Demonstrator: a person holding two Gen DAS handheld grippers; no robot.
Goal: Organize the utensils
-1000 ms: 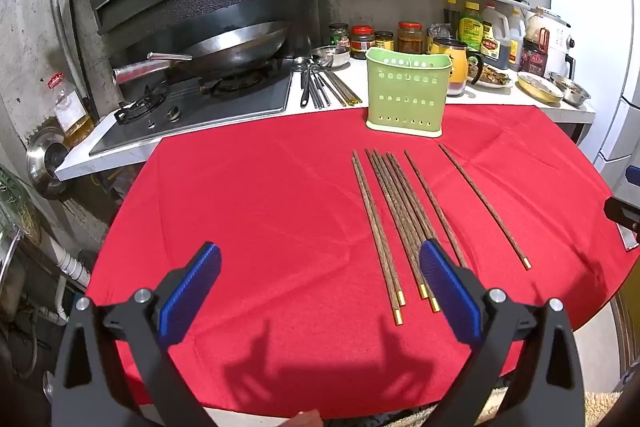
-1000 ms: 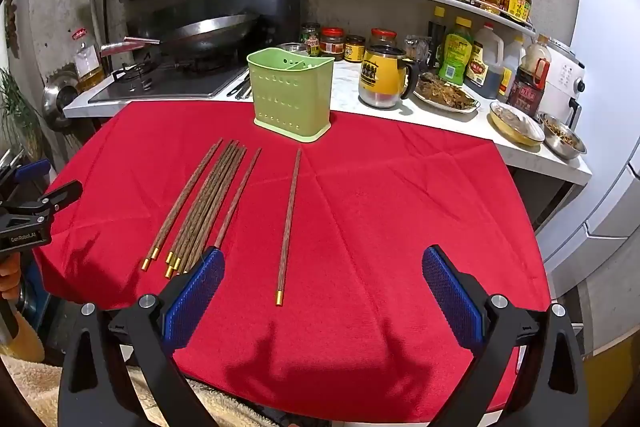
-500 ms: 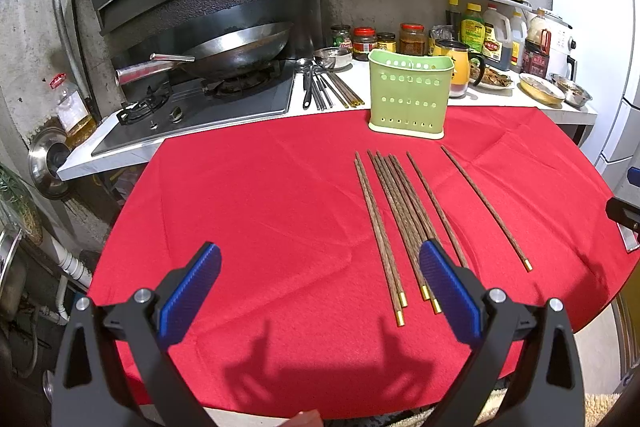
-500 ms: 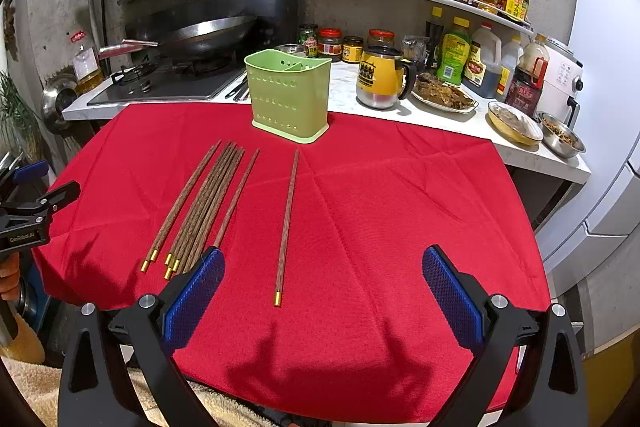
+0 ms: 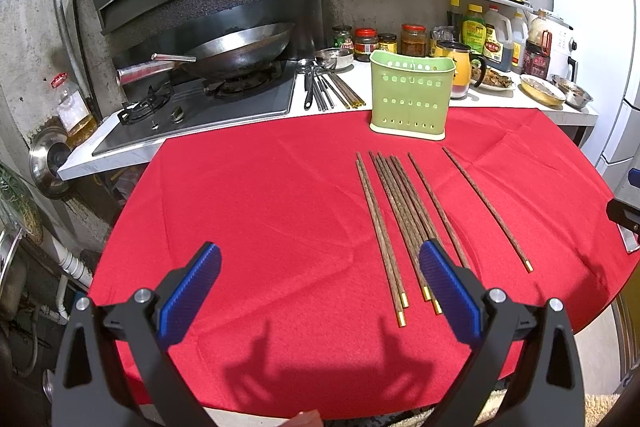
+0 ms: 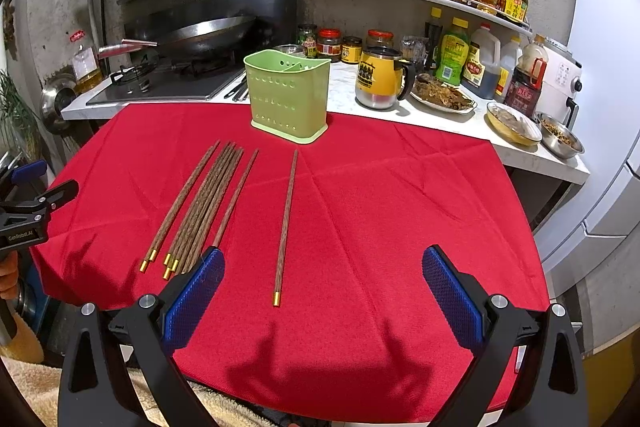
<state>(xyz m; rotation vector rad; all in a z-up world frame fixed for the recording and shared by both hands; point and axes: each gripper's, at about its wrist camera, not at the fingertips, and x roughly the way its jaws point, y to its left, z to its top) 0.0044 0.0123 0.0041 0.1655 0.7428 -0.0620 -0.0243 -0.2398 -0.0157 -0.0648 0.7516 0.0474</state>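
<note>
Worktop (image 5: 256, 211): covered in red cloth; its near edge curves just under both tongs, its far edge meets a white counter (image 6: 440, 123) with bottles and dishes.
Open room, left: a wide bare stretch of red cloth lies ahead of the left tongs (image 5: 320, 283), from the near edge up to the stove (image 5: 200, 107).
Open room, right: bare cloth ahead and to the right of the right tongs (image 6: 322, 281), out to the worktop's right edge.
Green holder (image 5: 412, 99): upright at the far edge of the cloth, ahead of both tongs, just beyond the far tips of the chopsticks.
Chopstick bundle (image 5: 400, 211): lying flat, gold caps toward the near edge; ahead and right of the left tongs, with its right finger (image 5: 448, 287) overlapping the caps in view; contact cannot be told.
Single chopstick (image 6: 286, 223): lying apart from the bundle, ahead between the right tongs' fingers, nearer the left one.
Left tongs: spread wide, holding nothing.
Right tongs: spread wide, holding nothing, above the near edge.
</note>
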